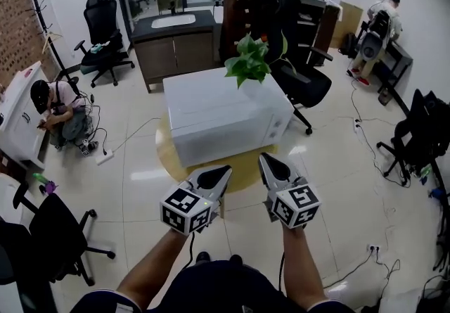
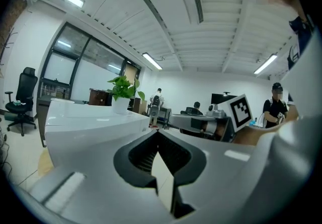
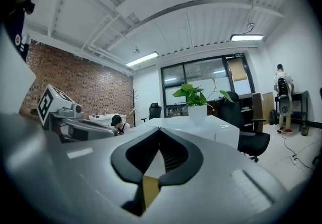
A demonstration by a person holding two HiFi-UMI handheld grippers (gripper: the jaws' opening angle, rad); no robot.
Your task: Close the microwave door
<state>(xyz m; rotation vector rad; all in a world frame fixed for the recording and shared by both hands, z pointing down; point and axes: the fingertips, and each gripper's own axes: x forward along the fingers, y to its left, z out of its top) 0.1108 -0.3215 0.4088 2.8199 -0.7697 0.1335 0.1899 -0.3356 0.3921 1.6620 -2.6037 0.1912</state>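
Observation:
A white box-shaped microwave (image 1: 221,111) stands on a round wooden table (image 1: 242,167) just ahead of me, with a potted green plant (image 1: 247,58) on its top. From above I cannot tell how its door stands. My left gripper (image 1: 223,171) and right gripper (image 1: 266,158) hover side by side just short of its near face, apart from it. Both are shut with nothing between the jaws. The left gripper view shows its tips (image 2: 157,132) met, the microwave (image 2: 85,117) and plant (image 2: 122,87) beyond. The right gripper (image 3: 160,130) faces the microwave (image 3: 201,125) and plant (image 3: 195,94).
A black office chair (image 1: 302,72) stands right of the microwave and another (image 1: 60,234) at my near left. A person (image 1: 60,104) sits on the floor at left; another (image 1: 380,20) is at the far right. A dark cabinet (image 1: 172,41) stands behind. Cables (image 1: 369,143) lie on the floor.

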